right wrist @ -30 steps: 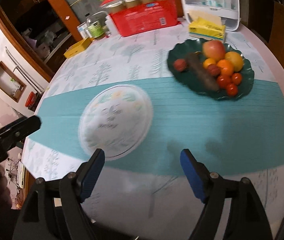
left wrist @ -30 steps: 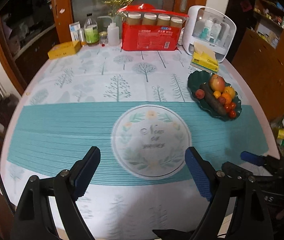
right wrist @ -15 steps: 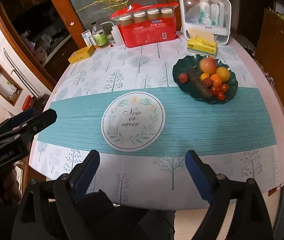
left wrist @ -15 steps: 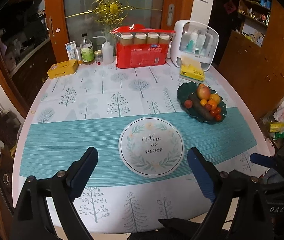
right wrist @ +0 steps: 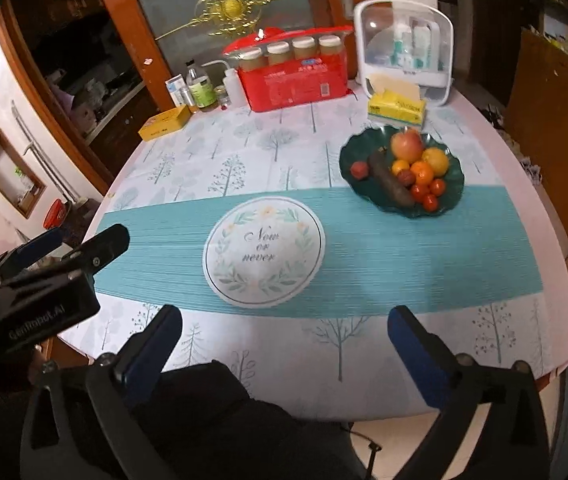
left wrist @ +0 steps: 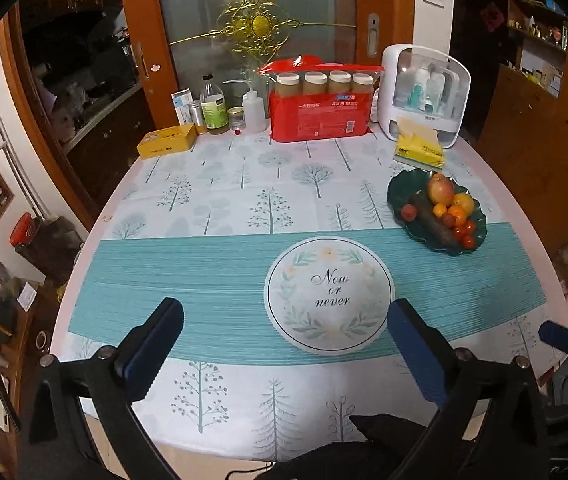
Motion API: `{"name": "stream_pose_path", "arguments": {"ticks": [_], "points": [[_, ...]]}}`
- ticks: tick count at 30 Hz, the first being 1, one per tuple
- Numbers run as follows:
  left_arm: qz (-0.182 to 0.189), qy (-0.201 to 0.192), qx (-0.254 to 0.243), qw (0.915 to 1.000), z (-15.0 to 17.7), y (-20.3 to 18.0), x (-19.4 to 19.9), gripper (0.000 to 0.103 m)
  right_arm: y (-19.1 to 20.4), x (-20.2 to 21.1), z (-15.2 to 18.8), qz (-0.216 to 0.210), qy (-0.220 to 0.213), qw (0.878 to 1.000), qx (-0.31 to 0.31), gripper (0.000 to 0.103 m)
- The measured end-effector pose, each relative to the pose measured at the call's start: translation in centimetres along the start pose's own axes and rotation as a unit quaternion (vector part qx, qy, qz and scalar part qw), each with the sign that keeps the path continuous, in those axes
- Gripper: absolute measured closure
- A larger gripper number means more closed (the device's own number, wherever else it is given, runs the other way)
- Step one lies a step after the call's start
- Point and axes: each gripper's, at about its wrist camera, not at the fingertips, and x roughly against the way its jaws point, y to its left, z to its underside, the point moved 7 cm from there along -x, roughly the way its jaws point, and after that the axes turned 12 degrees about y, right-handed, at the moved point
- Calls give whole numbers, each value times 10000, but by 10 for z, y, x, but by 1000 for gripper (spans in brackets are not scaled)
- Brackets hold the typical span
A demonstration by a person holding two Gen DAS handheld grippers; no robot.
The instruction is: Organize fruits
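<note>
A round table (left wrist: 244,200) carries a pale cloth printed with trees and crossed by a teal striped band, and it stands before a wooden-framed glass door with a gold ornament (left wrist: 258,26); dark wooden cabinets line the room on either side. In the middle of the band lies a round white mat (left wrist: 329,294) lettered "Now or never". Along the far edge sit a yellow tin (left wrist: 167,141), a few small bottles (left wrist: 214,106), a red pack of jars (left wrist: 319,102), a white cosmetics case (left wrist: 423,92) and a yellow tissue pack (left wrist: 419,150). The fruits (right wrist: 413,170) are heaped on a dark green plate (right wrist: 353,152) at the right of the table, straddling the band's far edge, just in front of the tissue pack. The left gripper (left wrist: 285,334) and right gripper (right wrist: 285,332) hang above the near edge, well short of the plate; the jaws of both have just been opening and now stand wide apart with nothing between them. Nothing lies between the grippers and the plate but bare cloth and the mat.
</note>
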Motion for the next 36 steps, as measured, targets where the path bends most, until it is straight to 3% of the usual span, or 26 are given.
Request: {"name": "stream_pose_path", "arguments": {"ticks": [3, 14, 36], "points": [[-52, -31, 91, 9999, 2, 2, 0, 2, -1, -5, 5, -51, 73, 10000, 2, 0], [-63, -133, 52, 9999, 2, -5, 7, 1, -6, 8, 2, 62, -268, 9996, -40, 0], [-45, -55, 113, 9999, -4, -3, -5, 1, -8, 3, -9, 57, -168, 9997, 137, 0]]}}
